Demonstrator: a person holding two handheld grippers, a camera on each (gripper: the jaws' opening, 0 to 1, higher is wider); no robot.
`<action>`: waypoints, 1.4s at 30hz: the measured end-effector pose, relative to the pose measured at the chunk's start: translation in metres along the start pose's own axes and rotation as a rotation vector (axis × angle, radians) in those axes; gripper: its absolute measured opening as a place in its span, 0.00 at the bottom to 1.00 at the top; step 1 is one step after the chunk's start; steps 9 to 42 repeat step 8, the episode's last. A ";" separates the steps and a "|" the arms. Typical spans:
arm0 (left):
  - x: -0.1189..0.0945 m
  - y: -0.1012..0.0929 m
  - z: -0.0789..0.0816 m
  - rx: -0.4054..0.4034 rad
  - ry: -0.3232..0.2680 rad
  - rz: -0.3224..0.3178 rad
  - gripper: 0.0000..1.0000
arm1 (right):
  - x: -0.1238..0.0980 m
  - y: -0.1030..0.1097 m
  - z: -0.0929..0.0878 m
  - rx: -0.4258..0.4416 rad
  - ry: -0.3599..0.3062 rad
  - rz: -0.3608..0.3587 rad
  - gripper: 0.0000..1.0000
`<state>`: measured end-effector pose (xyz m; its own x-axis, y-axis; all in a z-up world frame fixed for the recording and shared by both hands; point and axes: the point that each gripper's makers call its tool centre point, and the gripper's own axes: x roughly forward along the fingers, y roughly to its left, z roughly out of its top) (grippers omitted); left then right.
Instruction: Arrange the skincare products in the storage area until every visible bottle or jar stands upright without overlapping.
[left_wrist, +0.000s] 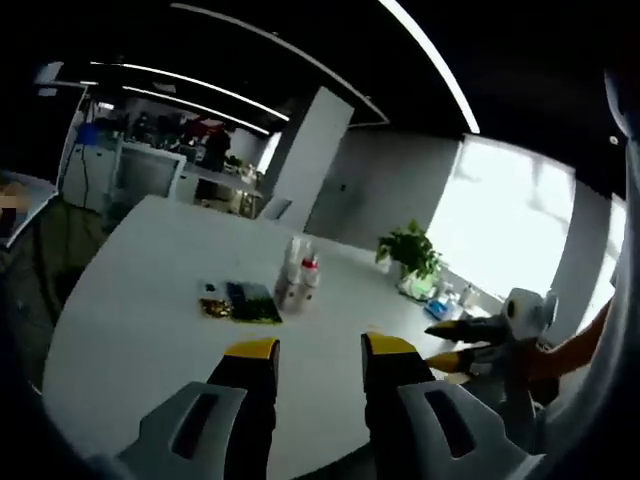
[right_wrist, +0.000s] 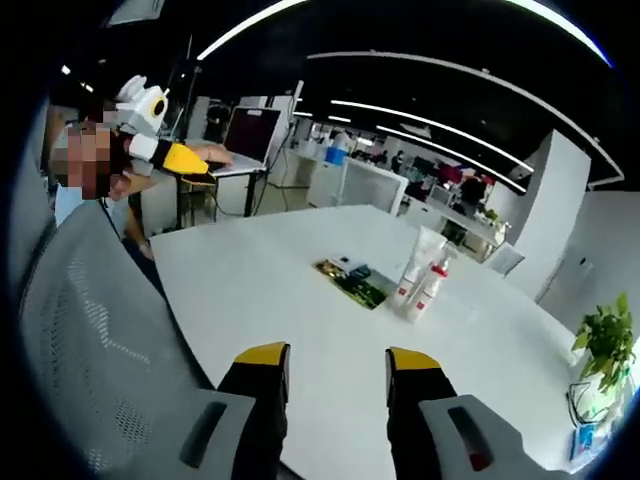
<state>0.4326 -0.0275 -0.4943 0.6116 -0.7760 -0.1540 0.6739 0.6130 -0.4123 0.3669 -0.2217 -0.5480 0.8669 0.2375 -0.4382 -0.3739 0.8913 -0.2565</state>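
While upright, bottles (right_wrist: 420, 278) beside tray (right_wrist: 352, 281)

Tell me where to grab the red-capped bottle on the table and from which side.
Judging from here, take the red-capped bottle around its white body below the cap, coming level from the open table side away from the taller white tube next to it. It stands upright and slim, so jaws closing across its width should suit it. Both grippers are open and well short.

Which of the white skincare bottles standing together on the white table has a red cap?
The shorter white bottle with the red cap. Its taller neighbour, the plain white tube, shows no red at its top.
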 end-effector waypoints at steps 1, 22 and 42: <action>0.002 -0.004 0.000 0.004 -0.006 0.000 0.29 | -0.001 0.001 0.003 0.021 -0.014 0.009 0.36; 0.017 -0.032 0.000 0.162 -0.002 -0.003 0.28 | -0.005 -0.002 0.022 0.187 -0.118 0.056 0.47; 0.017 -0.032 0.000 0.162 -0.002 -0.003 0.28 | -0.005 -0.002 0.022 0.187 -0.118 0.056 0.47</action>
